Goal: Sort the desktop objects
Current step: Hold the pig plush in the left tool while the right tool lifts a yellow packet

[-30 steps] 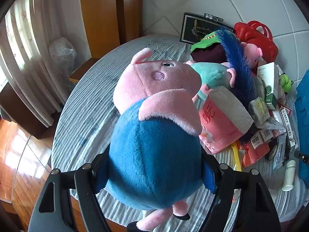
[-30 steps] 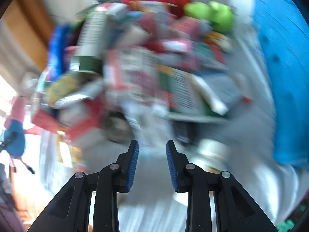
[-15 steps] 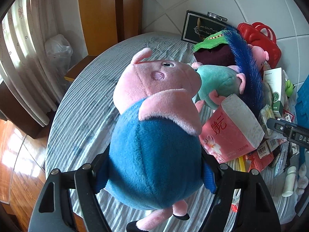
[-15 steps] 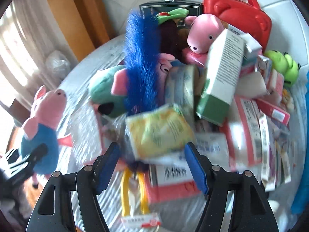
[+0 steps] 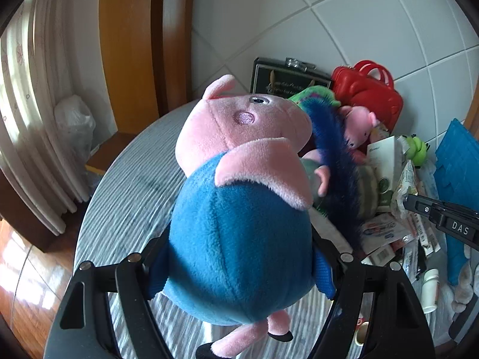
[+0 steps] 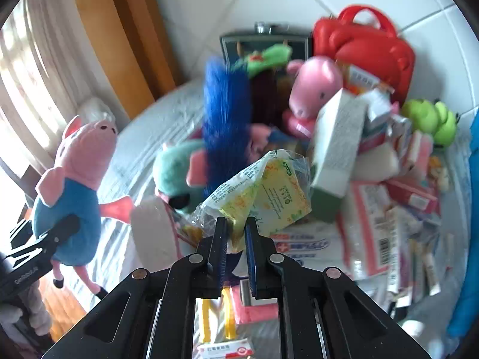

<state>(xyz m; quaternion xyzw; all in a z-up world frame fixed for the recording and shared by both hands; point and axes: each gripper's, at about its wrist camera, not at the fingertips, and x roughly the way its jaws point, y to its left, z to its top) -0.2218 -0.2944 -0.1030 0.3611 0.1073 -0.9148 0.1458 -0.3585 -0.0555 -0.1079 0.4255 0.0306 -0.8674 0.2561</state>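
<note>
The left gripper [image 5: 239,269] clamps a blue-bodied pig plush [image 5: 239,224] above the worktop's [image 5: 125,197] left edge. The right gripper [image 6: 236,236] pinches a yellow wipes packet [image 6: 263,191] over the clutter pile.

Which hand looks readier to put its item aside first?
Probably the left. Its gripper holds the pig plush over bare tablecloth, clear of the pile. The right gripper has only pinched the yellow packet, with clutter all around it.
</note>
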